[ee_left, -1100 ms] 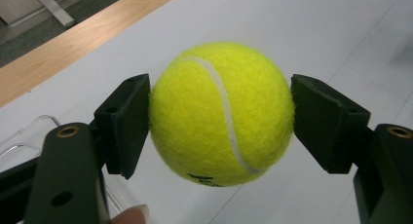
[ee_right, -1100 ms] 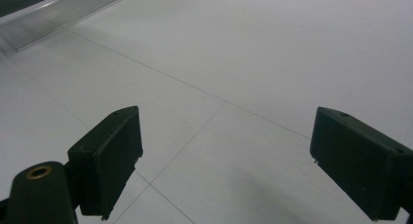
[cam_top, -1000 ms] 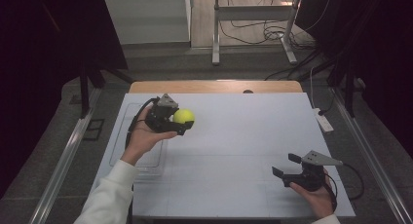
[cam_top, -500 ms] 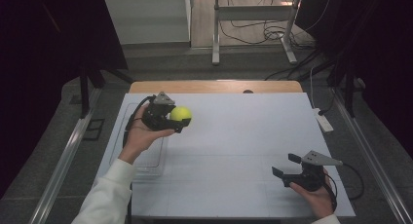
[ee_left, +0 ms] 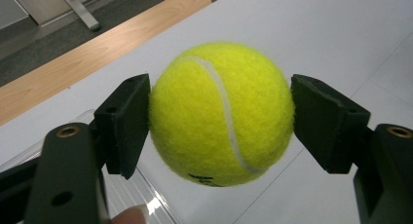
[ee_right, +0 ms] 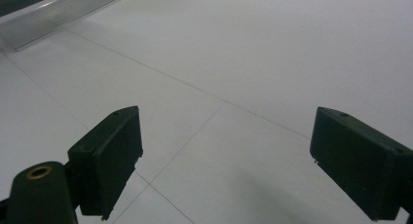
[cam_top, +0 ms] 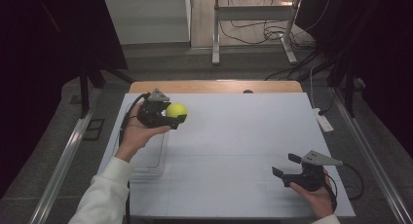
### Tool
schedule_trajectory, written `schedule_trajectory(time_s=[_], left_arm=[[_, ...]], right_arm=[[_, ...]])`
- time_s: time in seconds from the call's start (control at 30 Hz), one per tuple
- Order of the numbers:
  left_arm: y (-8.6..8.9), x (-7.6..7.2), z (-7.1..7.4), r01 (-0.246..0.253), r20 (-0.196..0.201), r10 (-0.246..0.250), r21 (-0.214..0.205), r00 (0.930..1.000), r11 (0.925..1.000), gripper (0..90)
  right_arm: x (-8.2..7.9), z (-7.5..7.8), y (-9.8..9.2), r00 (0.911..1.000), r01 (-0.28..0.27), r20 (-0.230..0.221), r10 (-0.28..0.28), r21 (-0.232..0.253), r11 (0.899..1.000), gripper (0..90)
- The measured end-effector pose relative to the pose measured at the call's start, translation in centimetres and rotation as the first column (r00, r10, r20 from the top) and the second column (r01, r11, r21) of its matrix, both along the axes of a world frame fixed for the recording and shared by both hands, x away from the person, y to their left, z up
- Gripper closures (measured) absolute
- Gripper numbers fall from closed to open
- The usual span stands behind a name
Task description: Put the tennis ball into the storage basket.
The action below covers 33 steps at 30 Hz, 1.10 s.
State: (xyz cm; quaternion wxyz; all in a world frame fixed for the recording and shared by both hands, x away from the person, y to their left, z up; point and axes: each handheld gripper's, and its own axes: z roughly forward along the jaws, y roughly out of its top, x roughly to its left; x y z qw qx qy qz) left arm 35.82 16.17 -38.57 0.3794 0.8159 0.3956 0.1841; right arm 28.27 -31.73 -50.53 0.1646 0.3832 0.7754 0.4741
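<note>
Since a second ago the left gripper [cam_top: 168, 116] has carried the ball [cam_top: 176, 110] a little toward the table's left edge; the right gripper [cam_top: 292, 165] has stayed put near the right front corner.

From the left gripper view, the left gripper [ee_left: 220, 117] has its two flat black pads pressed against opposite sides of the ball [ee_left: 221, 114], clamping it clear of the surface. The ball is round and fuzzy, bright yellow-green felt with a curved white seam and a bit of dark print underneath. The pads are matte blocks with small screw holes, set on arms with brass-ringed holes.

Below and behind it lies a clear tray [cam_top: 151, 156], thin-walled and glossy, near the left edge; its rim [ee_left: 156, 204] catches light. A fingertip shows at the bottom of that view.

In its own view the right gripper [ee_right: 221, 160] has its jaws wide apart with nothing between them, over smooth white sheet marked by faint thin lines. A hand [cam_top: 316, 197] holds it.

The table [cam_top: 234, 136] is white-covered, with a strip of light wood [cam_top: 214, 86] along the far edge.
</note>
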Motion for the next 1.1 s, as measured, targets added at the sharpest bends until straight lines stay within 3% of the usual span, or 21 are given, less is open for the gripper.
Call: schedule_trajectory(time_s=[1.1], left_arm=[[3.0,0.4,-0.1,-0.090,0.016,0.091,-0.022,0.9957,0.9957,26.8]], right_arm=[[0.0,0.0,0.0,1.0000,0.003,0.000,-0.003,-0.002,1.000,11.8]])
